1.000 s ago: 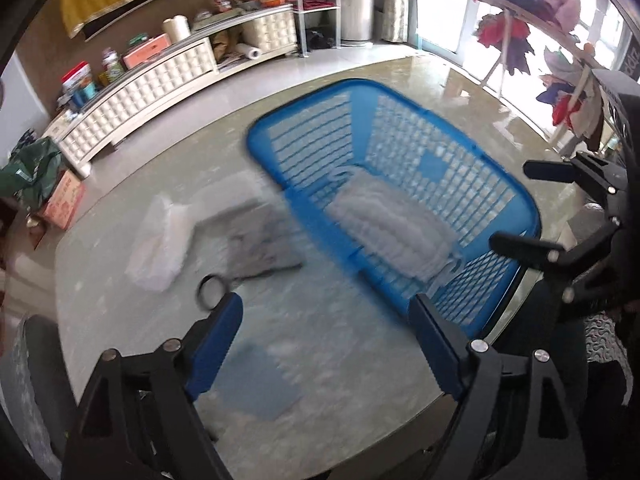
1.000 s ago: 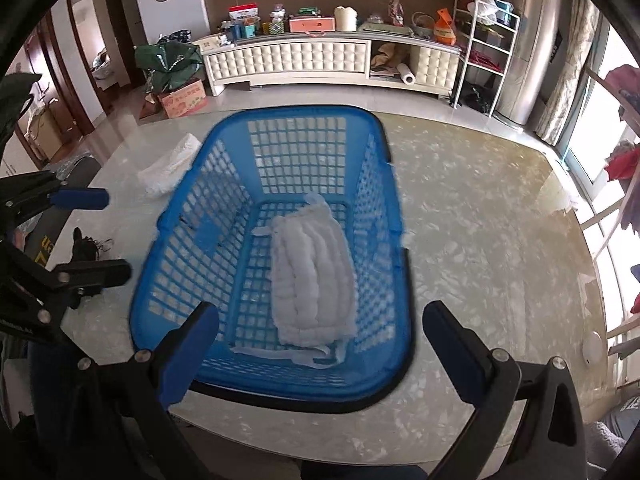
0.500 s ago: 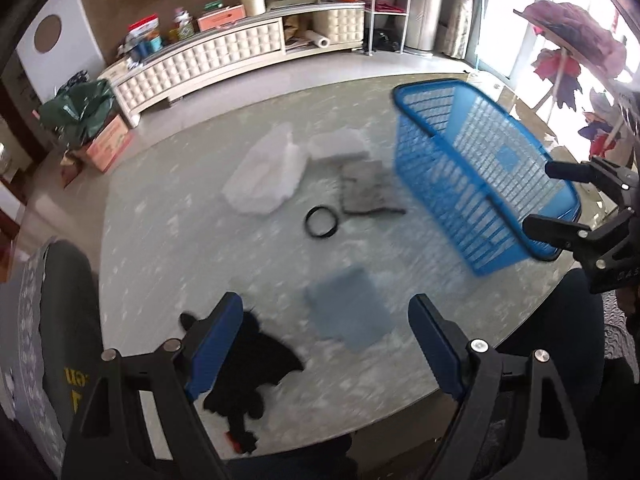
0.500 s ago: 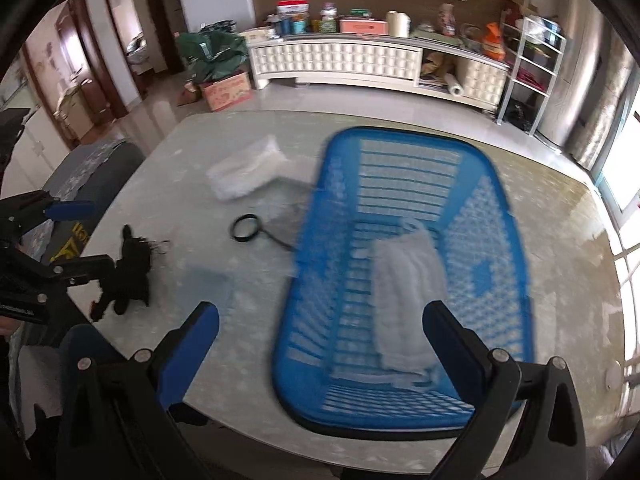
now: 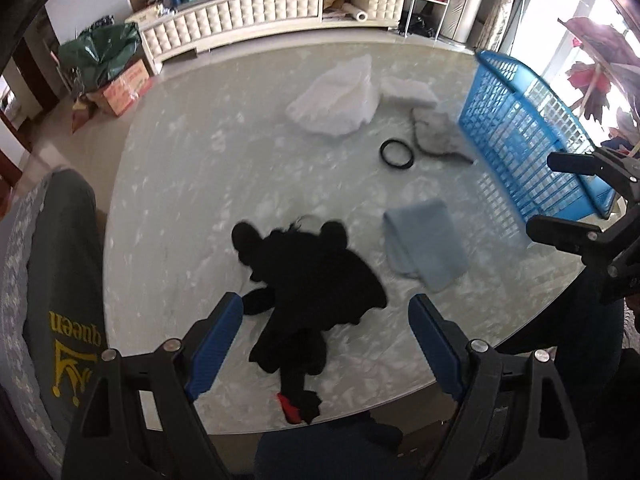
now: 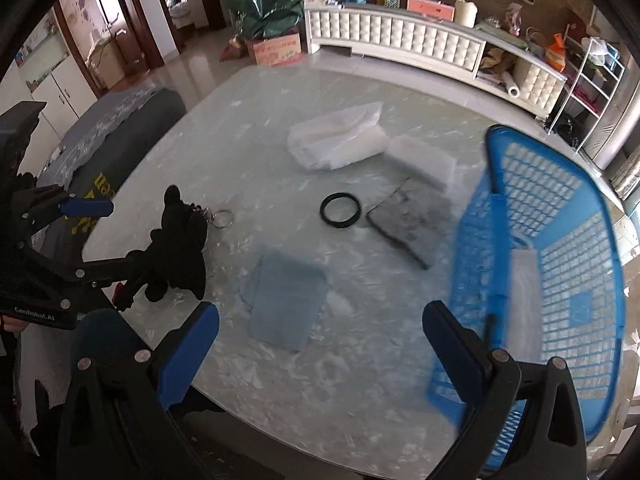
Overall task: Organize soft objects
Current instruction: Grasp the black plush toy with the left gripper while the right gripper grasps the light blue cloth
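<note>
Left gripper (image 5: 326,334) and right gripper (image 6: 320,338): jaws apart, both empty. Black plush (image 5: 308,276) partly hidden behind left fingers, centre table. Blue basket (image 6: 560,264) at 3 o'clock, blurred, cut off. Chair cover (image 5: 64,288) reads "queen", inverted.

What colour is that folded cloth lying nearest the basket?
The folded cloth is pale grey-blue, plain, with no pattern; the right wrist view shows it best.

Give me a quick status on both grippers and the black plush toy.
Left hand-held gripper open above black plush toy. Right hand-held gripper open, empty. Toy flat on table, ungrasped. Nothing blocking.
</note>
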`<state>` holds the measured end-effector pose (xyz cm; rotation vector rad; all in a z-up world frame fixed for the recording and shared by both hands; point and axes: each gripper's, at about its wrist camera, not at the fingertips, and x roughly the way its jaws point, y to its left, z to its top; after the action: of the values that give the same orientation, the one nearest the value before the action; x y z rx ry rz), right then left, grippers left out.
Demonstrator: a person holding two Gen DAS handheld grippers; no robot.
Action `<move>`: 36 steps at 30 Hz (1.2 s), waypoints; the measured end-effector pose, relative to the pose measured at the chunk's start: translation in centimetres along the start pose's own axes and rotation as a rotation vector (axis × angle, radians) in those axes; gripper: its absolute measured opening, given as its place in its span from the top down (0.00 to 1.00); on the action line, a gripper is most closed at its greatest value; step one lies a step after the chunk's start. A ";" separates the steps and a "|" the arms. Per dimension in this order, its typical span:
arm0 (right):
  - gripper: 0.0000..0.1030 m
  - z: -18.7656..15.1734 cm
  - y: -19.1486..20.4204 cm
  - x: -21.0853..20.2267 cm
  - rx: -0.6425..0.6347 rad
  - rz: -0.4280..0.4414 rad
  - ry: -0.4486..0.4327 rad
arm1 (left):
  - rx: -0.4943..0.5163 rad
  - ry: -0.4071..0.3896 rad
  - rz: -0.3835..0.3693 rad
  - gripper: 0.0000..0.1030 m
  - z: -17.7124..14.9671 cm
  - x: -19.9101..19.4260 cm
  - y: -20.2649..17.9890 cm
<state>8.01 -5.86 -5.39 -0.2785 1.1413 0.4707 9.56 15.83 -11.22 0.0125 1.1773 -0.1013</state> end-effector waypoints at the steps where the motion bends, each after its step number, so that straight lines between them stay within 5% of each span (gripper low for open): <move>1: 0.01 0.2 0.2 0.6 -0.003 0.001 0.011 | -0.004 0.007 -0.004 0.19 -0.3 0.4 0.4; 13: 0.01 0.9 0.5 6.8 0.045 0.004 0.122 | 0.030 0.089 -0.043 0.19 -1.5 5.9 2.7; 17: 0.15 1.5 0.2 8.9 0.062 0.007 0.157 | 0.065 0.116 -0.031 0.19 -1.5 7.8 2.8; 28: 0.28 1.9 0.1 13.4 0.106 0.039 0.219 | 0.080 0.107 -0.036 0.25 -0.7 9.6 2.4; 30: 0.33 1.9 0.3 13.5 0.101 0.041 0.211 | 0.069 0.106 -0.035 0.31 -0.7 9.6 2.4; 32: 0.58 1.9 0.5 13.4 0.093 0.044 0.203 | 0.042 0.105 -0.033 0.38 -0.9 9.4 2.6; 36: 0.78 1.8 1.2 13.0 0.080 0.072 0.201 | 0.007 0.092 -0.030 0.49 -1.6 8.8 2.8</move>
<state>13.22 -1.24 -16.58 -0.2191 1.3662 0.4663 11.72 18.11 -20.08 0.0062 1.2696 -0.1325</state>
